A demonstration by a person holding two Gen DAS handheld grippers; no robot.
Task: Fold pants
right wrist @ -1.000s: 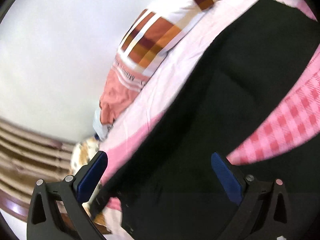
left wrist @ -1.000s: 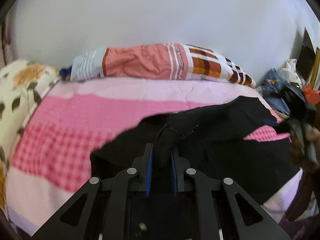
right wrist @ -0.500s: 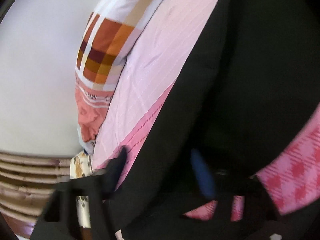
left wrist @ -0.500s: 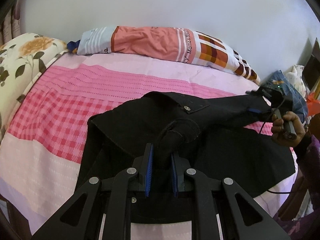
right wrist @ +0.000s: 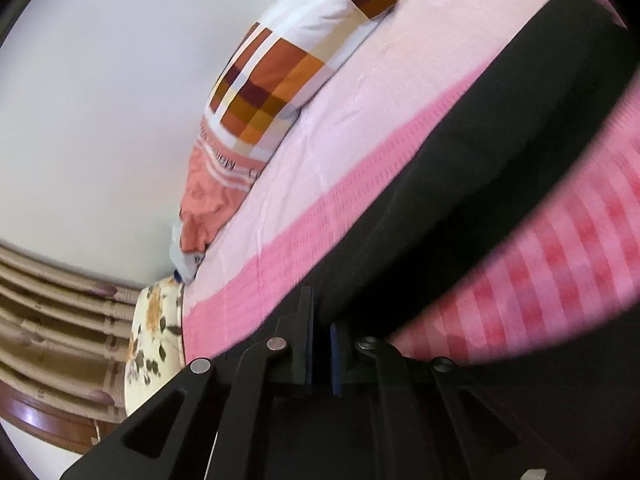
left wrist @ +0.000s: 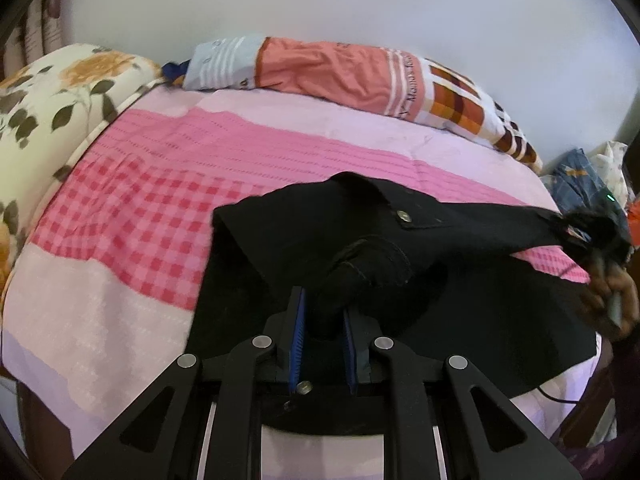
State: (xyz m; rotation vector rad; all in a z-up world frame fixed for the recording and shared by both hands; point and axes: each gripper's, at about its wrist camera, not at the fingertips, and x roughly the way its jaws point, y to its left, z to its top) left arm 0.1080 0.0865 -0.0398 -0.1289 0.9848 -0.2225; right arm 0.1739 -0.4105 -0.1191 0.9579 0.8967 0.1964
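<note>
Bed point(left wrist: 120, 320) w/ pink checked sheet carries everything. Black pants point(left wrist: 460, 312) lie across its near right part, waistband w/ metal button point(left wrist: 403, 216) toward the middle, one leg stretched off to the right. Prob. held at two ends so the cloth can be pulled taut & laid over for a fold; fold not yet made.

Left gripper point(left wrist: 322, 320): pads clamped on a bunched lump of pants fabric near the waist. Right gripper point(right wrist: 321, 344): pads drawn nearly together, pinching the black edge of the pants, so clamped on them too; a hand point(left wrist: 612, 296) holds it at the right bed edge.

Around: long patchwork pillow point(left wrist: 360, 76) along the wall, floral cushion point(left wrist: 52, 92) far left, clothes pile point(left wrist: 580, 176) off right. All well apart from pants; nothing blocks the fold area.
</note>
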